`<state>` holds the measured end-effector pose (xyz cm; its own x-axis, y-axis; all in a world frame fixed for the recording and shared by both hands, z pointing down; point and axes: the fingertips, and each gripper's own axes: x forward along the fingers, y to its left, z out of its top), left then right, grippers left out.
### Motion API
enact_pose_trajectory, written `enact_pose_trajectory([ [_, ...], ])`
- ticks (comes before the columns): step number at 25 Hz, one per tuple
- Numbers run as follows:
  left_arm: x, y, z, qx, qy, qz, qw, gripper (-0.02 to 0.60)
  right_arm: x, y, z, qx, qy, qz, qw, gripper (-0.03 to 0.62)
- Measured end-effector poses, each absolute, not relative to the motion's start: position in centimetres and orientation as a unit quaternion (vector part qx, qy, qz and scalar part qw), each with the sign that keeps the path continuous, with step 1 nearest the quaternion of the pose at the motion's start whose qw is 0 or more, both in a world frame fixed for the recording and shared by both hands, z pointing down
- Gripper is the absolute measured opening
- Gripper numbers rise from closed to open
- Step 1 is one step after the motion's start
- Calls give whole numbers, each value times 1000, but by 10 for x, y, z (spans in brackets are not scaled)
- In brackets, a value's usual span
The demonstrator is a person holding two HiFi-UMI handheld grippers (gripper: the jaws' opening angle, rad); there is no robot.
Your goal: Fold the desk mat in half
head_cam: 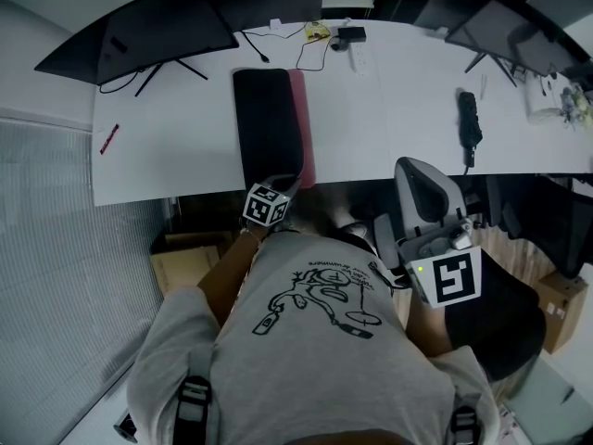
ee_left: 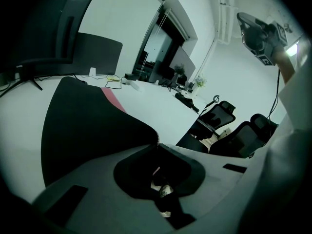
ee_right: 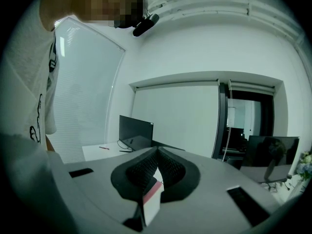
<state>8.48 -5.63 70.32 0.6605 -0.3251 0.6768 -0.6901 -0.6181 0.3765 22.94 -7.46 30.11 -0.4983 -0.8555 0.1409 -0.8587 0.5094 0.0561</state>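
Observation:
The desk mat point(head_cam: 267, 123) lies on the white desk point(head_cam: 176, 156), black side up, with a pink strip point(head_cam: 305, 128) showing along its right side. My left gripper point(head_cam: 289, 185) is at the mat's near edge, by the desk front. In the left gripper view its jaws meet at the tip point(ee_left: 157, 140), shut on the corner of the black mat point(ee_left: 87, 126). My right gripper point(head_cam: 440, 246) is held up off the desk beside my body, over the chair. In the right gripper view the right gripper point(ee_right: 157, 150) is shut on nothing and faces a wall.
Two monitors point(head_cam: 148, 31) stand at the back left, with cables and a power strip point(head_cam: 359, 58) behind the mat. A red pen point(head_cam: 109, 138) lies at the left and a black folded umbrella point(head_cam: 469, 123) at the right. An office chair point(head_cam: 431, 197) stands to my right, and cardboard boxes point(head_cam: 181, 262) sit under the desk.

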Motion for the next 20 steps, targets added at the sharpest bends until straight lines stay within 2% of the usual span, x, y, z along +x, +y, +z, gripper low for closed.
enact_pose_trajectory([
  [20, 105, -55, 712, 860, -268, 297, 317, 32, 240, -76, 303, 507, -858, 13, 80, 9],
])
